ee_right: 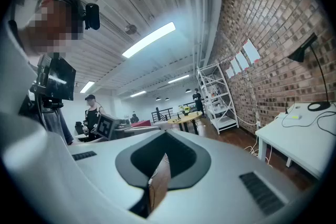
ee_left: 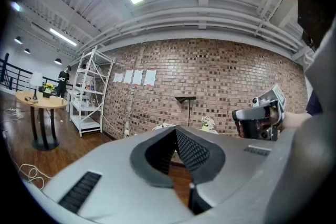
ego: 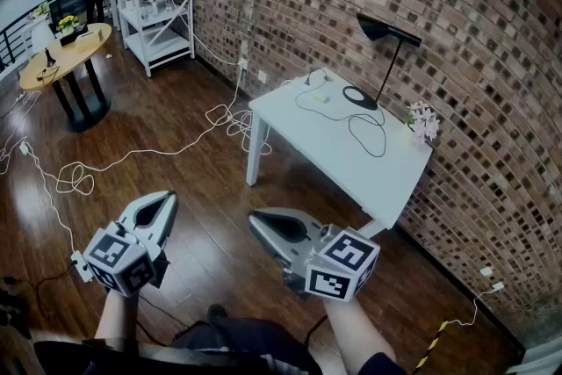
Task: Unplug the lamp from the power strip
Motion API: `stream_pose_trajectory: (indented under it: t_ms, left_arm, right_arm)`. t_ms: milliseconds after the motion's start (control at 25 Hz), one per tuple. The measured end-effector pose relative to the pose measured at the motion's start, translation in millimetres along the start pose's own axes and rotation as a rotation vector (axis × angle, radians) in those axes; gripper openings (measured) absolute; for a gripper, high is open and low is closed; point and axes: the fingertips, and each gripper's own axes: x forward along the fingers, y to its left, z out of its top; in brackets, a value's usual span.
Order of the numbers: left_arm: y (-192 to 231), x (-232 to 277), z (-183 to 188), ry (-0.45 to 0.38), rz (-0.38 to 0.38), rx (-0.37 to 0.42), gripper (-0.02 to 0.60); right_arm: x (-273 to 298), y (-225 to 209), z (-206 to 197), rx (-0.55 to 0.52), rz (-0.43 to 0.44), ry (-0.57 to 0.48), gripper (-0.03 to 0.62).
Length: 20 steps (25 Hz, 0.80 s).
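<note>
Left gripper (ego: 165, 201) and right gripper (ego: 256, 221) are empty, jaws pressed together, well apart from the lamp (ego: 387, 57) on the far-right white table (ego: 351, 162). Approach first. Pinch the plug body at the likely power strip (ego: 318, 97), brace the strip, pull straight.

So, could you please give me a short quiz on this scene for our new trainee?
1. Where does the lamp stand? A: white table; B: round wooden table; C: shelf.
2. True or false: the left gripper grips the lamp.
3. Fill in: beside the lamp, at the table's corner, stand ____.
Key: 1 A. 2 false; the left gripper is shut, empty, away from the table. 3 flowers.
</note>
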Motion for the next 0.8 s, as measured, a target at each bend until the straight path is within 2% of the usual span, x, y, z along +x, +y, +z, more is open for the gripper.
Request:
stream_pose_trajectory:
  t_ms: [280, 800]
  left_arm:
    - [39.0, -7.0, -11.5, 0.013, 0.013, -0.023, -0.003]
    - [76.1, -19.9, -25.7, 0.031, -0.022, -0.095, -0.008]
  right_arm:
    - [33.4, -11.6, -14.9, 0.032, -0.092, 0.021, 0.007]
    - [82.1, 2.3, -30.4, 0.071, -0.104, 0.060, 0.007]
